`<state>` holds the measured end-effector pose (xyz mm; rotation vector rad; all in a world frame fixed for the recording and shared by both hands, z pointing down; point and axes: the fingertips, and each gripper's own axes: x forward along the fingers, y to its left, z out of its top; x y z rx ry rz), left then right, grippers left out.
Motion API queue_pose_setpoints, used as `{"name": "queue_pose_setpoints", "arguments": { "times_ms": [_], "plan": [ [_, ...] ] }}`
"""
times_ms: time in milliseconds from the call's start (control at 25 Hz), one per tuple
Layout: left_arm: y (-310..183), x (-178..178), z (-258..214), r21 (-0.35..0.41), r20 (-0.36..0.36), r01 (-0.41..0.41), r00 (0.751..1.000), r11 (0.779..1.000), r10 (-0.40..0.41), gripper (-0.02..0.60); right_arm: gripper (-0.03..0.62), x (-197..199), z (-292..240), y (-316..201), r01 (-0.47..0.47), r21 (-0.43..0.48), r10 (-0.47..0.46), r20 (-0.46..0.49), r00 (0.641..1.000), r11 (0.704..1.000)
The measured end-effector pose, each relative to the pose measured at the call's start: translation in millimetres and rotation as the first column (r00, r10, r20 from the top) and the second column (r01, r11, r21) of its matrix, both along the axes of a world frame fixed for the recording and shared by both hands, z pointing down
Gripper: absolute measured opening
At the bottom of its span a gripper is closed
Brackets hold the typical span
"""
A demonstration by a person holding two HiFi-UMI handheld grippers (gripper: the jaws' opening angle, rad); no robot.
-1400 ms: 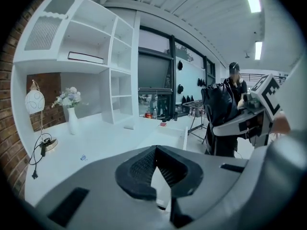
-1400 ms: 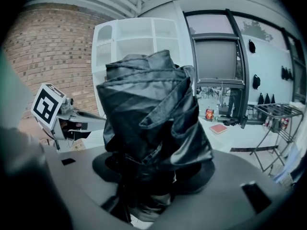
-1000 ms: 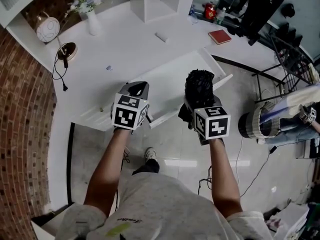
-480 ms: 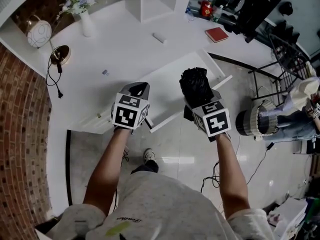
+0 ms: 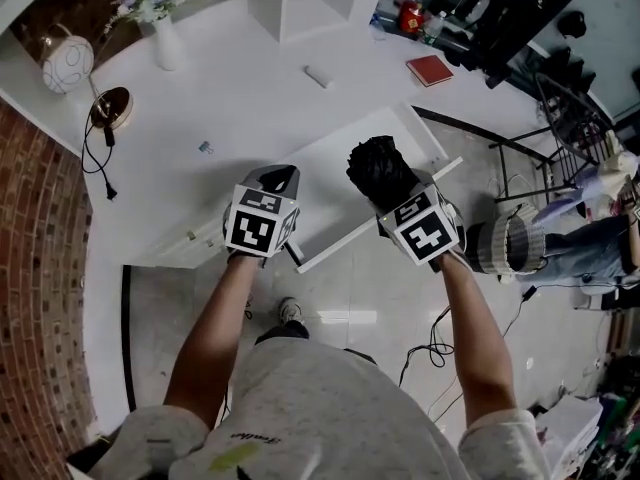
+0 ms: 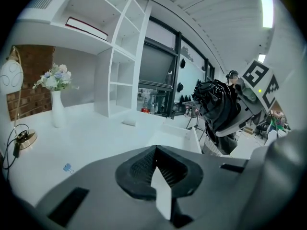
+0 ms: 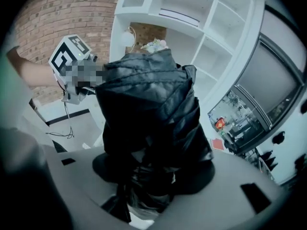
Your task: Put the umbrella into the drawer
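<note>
While the white drawer stands pulled out from the white bench, its wide inside open, the right tool is clamped on the bundled, crinkly black folding umbrella above the drawer's front rim. The left tool, its jaws all but together on nothing, hovers near the drawer's left end.

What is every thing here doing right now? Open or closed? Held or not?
Umbrella: folded up, gripped, not in the drawer yet.
Drawer: pulled open.
Right gripper: jaws shut on the umbrella.
Left gripper: jaws shut, holding nothing.
Red book: closed, lying flat.
Vase: standing upright.
</note>
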<state>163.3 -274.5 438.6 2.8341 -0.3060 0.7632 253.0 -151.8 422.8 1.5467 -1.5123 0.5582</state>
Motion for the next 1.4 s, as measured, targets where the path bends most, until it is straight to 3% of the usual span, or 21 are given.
{"name": "queue_pose_setpoints", "arguments": {
  "times_ms": [320, 720, 1120, 1400],
  "plan": [
    [-16.7, -1.7, 10.7, -0.010, 0.001, 0.034, 0.999, 0.999, -0.034, -0.005, 0.250, 17.1, 8.4, -10.0, 0.129, -0.148, -0.152, -0.150, 0.977, 0.980],
    [-31.7, -10.9, 20.6, 0.012, 0.014, 0.091, 0.996, 0.996, -0.091, -0.005, 0.250, 29.6, 30.4, -35.1, 0.300, -0.279, -0.368, -0.234, 0.900, 0.912],
    [-32.2, -10.1, 29.0, 0.011, 0.047, 0.191, 0.980, 0.982, -0.191, -0.005, 0.250, 43.4, 50.1, -55.4, 0.433, -0.323, -0.512, -0.223, 0.830, 0.842],
    [-31.9, -5.0, 36.8, 0.012, 0.076, 0.283, 0.956, 0.959, -0.283, -0.005, 0.250, 60.9, 69.4, -56.4, 0.516, -0.351, -0.598, -0.184, 0.780, 0.781]
  ]
}}
